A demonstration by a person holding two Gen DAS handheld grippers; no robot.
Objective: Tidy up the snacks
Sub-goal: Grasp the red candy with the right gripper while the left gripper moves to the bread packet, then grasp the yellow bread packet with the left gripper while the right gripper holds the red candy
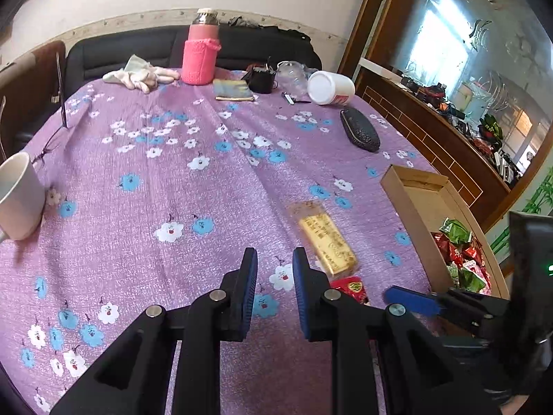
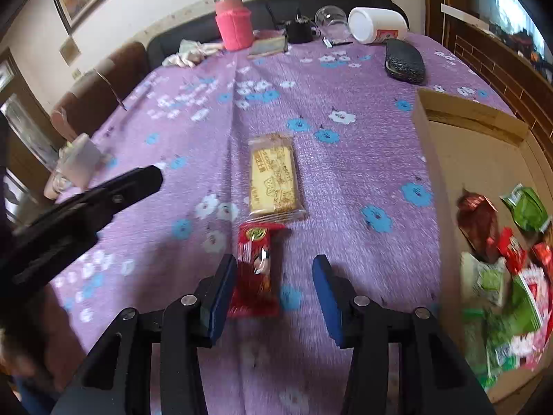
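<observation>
Nearest, the right gripper [image 2: 273, 294] hangs unclenched over a red snack packet [image 2: 257, 269] on the desk [image 2: 345, 173], the packet just beside its left pad; the left gripper [image 1: 274, 290] is clenched and empty. The step looks like picking this packet up. Beyond, at twelve o'clock, lies a yellow biscuit pack [image 2: 274, 178]; the cardboard box [image 2: 449, 159] of sorted snacks waits at three o'clock.

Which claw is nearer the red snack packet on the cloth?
Right. The right claw straddles the red snack packet, empty and open. The left claw hovers beside it, shut and empty.
</observation>
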